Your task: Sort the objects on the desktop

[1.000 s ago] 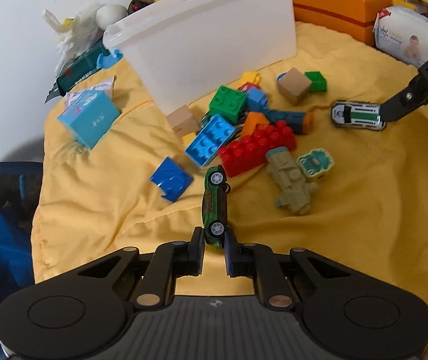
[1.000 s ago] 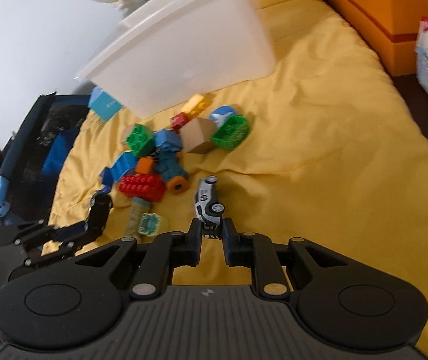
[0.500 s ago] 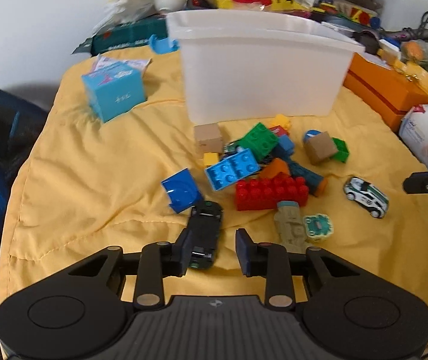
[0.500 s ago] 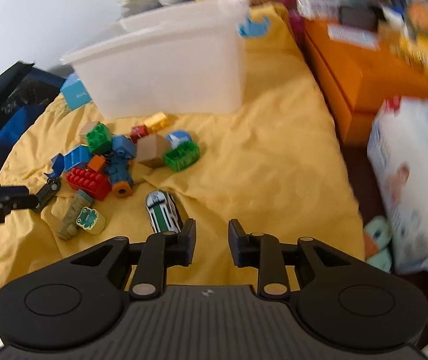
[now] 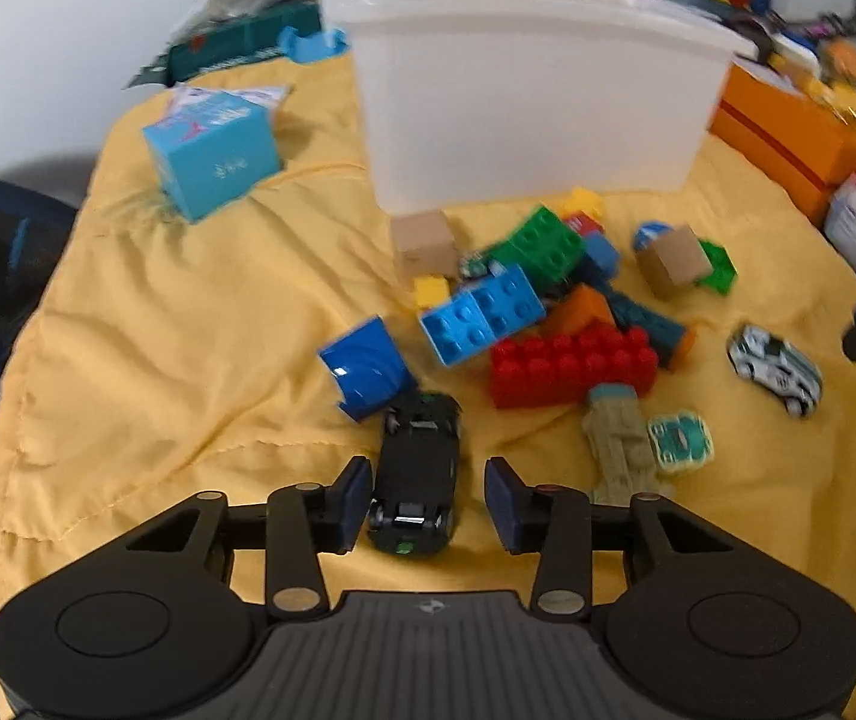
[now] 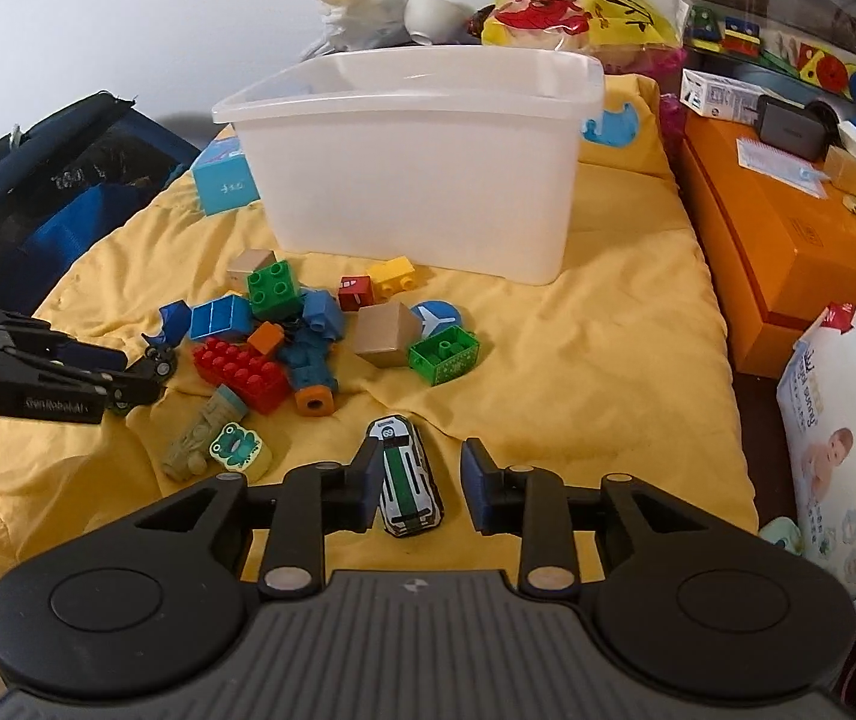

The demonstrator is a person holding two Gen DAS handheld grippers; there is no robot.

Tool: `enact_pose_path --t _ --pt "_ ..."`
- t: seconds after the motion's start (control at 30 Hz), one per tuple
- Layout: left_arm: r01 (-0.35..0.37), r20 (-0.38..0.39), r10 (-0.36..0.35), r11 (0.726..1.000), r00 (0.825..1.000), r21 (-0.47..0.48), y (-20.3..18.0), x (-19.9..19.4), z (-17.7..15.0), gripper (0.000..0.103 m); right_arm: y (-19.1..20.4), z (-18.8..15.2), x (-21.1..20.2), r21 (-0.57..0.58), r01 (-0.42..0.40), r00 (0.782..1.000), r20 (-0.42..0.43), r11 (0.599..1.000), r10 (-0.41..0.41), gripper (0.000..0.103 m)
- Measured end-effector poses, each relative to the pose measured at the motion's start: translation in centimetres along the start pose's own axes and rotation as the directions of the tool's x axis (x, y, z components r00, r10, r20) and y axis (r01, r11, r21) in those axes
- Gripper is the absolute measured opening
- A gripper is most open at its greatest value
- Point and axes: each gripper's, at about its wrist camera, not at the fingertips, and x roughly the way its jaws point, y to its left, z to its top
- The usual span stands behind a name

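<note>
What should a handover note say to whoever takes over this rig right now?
Left gripper: jaws opening, black car between them, lying on the yellow cloth, not gripped.
Right gripper: jaws opening, white car between them, on the cloth, not gripped.
Blocks lie piled before the white bin.
Done: nothing of the pile visibly in the bin.
Left: sort cars and blocks.

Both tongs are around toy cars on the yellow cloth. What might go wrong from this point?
1. The left tongs are opening around the dark car; lying loose on rumpled cloth, it may roll.
2. The white car lies against one pad of the opening right tongs, so pulling away may drag it.
3. Neither car is in the white bin yet.
</note>
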Motion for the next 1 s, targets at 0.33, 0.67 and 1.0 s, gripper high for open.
enact_pose_path --t 0.33,0.67,1.0 --pt "-0.157 0.085 0.138 0.945 0.987 0.286 -3.2 -1.1 -1.6 0.045 0.6 -0.1 0.5 -0.007 -0.024 0.999 -0.021 1.000 0.024 0.036" --pt "-0.125 0.049 0.116 0.962 0.992 0.242 -2.4 0.1 -1.2 0.028 0.5 -0.4 0.8 0.007 -0.014 0.999 -0.043 1.000 0.015 0.037" --pt "0.340 -0.002 -0.359 0.885 0.933 -0.317 2.6 -0.8 -2.3 0.021 0.8 -0.5 1.4 -0.004 -0.039 0.997 -0.060 0.999 0.039 0.037"
